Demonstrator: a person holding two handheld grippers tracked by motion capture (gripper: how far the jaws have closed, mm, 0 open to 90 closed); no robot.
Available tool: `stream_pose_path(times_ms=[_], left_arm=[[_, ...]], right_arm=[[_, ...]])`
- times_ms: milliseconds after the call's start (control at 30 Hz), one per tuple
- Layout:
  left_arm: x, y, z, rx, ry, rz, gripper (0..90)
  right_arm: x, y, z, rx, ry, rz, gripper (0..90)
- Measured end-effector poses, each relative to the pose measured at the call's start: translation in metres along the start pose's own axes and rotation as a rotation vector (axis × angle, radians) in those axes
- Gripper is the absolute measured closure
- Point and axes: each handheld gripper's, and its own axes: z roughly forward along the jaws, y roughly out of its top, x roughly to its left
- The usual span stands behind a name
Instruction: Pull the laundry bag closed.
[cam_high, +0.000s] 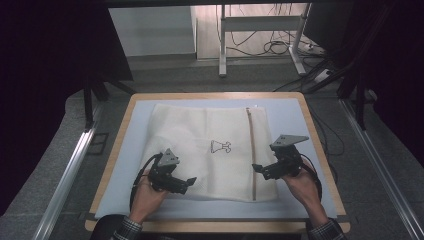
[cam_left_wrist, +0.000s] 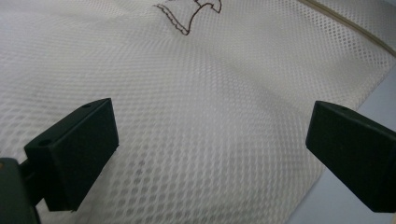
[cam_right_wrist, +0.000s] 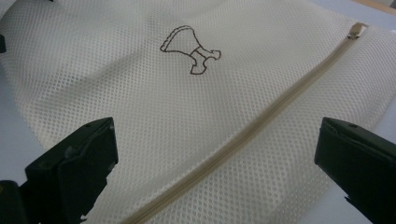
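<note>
A cream mesh laundry bag (cam_high: 210, 150) lies flat on the pale blue mat (cam_high: 295, 115). A small dark outline drawing (cam_high: 220, 146) marks its middle, and a beige zipper (cam_high: 251, 150) runs down its right side. My left gripper (cam_high: 189, 183) hovers over the bag's near left part, jaws open, mesh (cam_left_wrist: 205, 107) between them with the drawing (cam_left_wrist: 187, 14) beyond. My right gripper (cam_high: 257, 167) is open at the zipper's near part; the zipper (cam_right_wrist: 261, 126) runs diagonally between its jaws, up to its pull (cam_right_wrist: 357, 29). Neither gripper holds anything.
The mat covers a wooden table (cam_high: 320, 145) with dark floor around it. A metal rail (cam_high: 70, 170) runs along the left, another (cam_high: 385, 175) along the right. Desk legs and cables (cam_high: 270, 45) stand beyond the far edge. Bare mat shows on both sides of the bag.
</note>
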Motion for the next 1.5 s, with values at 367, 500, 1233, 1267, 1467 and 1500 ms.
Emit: stream_pose_path(times_ms=[367,500,1233,1267,1467,1500], left_arm=[[0.003,-0.015,-0.017,-0.018,0.032,-0.017,2.2],[0.001,-0.017,-0.021,-0.022,0.053,-0.003,2.1],[0.002,-0.035,-0.039,-0.044,0.112,-0.016,2.0],[0.002,-0.036,-0.040,-0.045,0.111,-0.018,1.9],[0.001,-0.040,-0.041,-0.034,0.124,-0.018,1.9],[0.001,-0.041,-0.042,-0.032,0.127,-0.019,1.9]], right_arm=[[0.004,-0.017,-0.018,-0.027,-0.020,0.016,0.0],[0.006,-0.024,-0.027,-0.039,-0.028,0.019,0.0],[0.008,-0.062,-0.059,-0.059,-0.079,0.052,0.0],[0.008,-0.064,-0.060,-0.060,-0.081,0.053,0.0],[0.010,-0.072,-0.063,-0.044,-0.082,0.063,0.0],[0.010,-0.074,-0.063,-0.031,-0.085,0.061,0.0]])
